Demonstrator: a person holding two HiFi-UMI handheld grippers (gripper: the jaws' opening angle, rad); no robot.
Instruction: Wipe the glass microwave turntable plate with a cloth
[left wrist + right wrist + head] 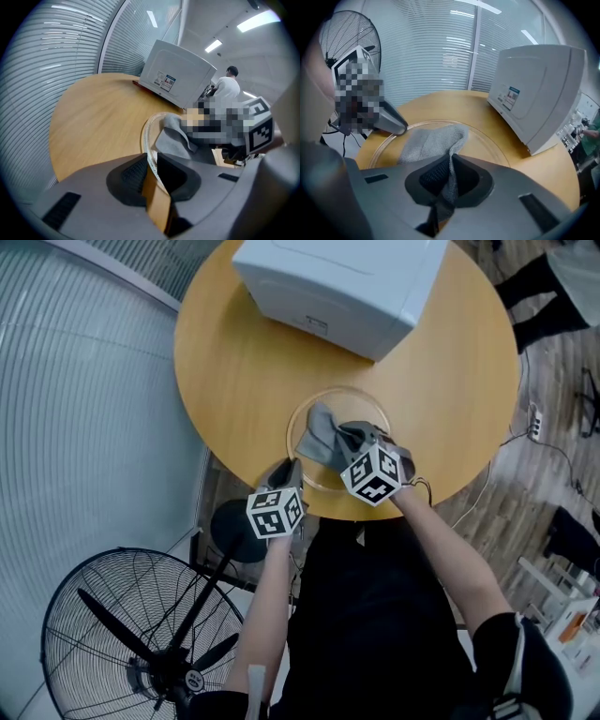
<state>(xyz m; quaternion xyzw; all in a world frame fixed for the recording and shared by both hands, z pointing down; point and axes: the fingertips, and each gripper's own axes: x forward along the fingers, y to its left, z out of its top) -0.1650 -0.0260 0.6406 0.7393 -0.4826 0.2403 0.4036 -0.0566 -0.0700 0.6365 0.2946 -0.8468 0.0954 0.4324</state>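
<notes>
The clear glass turntable plate (352,397) lies on the round wooden table (244,362) near its front edge. My left gripper (289,471) is shut on the plate's near-left rim (151,154), which runs between its two pads. A grey cloth (324,440) is spread over the plate's near half. My right gripper (361,439) is shut on a bunched corner of that cloth (451,171), and the rest of the cloth (429,140) trails forward across the glass (487,145).
A white microwave (339,282) stands at the back of the table, just beyond the plate. A black pedestal fan (141,634) stands on the floor at the lower left. Glass walls with blinds close off the left side. A person (225,89) is in the background.
</notes>
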